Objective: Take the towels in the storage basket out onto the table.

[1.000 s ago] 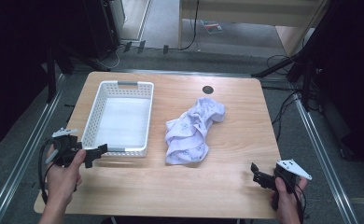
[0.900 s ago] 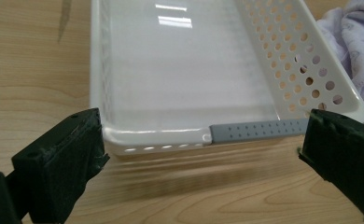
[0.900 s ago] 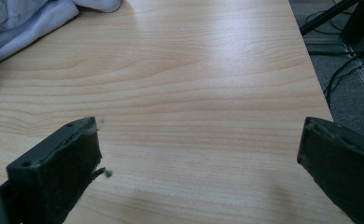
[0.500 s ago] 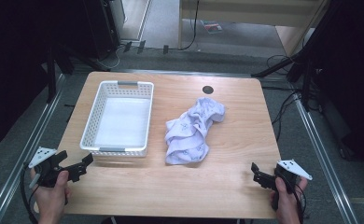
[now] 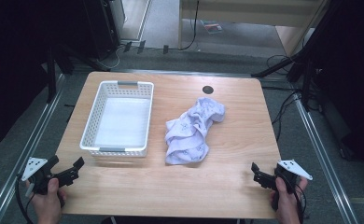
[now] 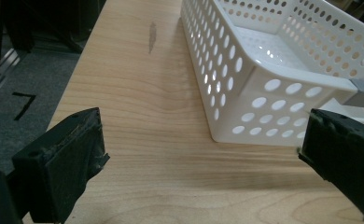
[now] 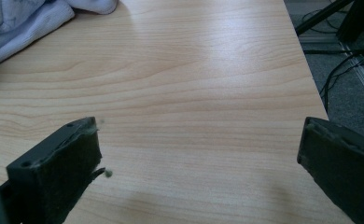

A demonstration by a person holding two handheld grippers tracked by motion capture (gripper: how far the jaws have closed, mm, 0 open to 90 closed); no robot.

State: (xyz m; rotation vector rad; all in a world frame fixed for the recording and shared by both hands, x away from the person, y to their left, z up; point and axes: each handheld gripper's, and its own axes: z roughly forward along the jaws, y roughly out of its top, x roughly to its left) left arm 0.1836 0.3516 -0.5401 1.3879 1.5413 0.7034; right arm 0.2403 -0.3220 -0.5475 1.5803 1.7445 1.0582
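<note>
1. Cloth [image 5: 195, 130]: one white printed piece, crumpled in a loose heap on the bench [image 5: 217, 186], right of centre. Nothing holds or touches it. In the right gripper view its edge lies at the top left corner [image 7: 17, 21].
2. Basket [image 5: 118, 119]: white, perforated, upright, just left of the cloth and apart from it. Inside bare. Its near corner fills the upper right of the left gripper view [image 6: 264, 84].
3. Right hand-held gripper [image 5: 259, 176]: at the near right bench corner, jaws wide, nothing between them, pointing left and well short of the cloth.
4. Left hand-held gripper [image 5: 73, 169]: at the near left corner, jaws wide and empty, aimed toward the basket's near end, not touching it.
5. Progress, judged: the work looks to be moving the cloth into the basket. Nothing of it is done; reach, grasp, lift, carry and release all remain.
6. Round dark port [image 5: 208, 89]: set in the bench's far edge, beyond the cloth.
</note>
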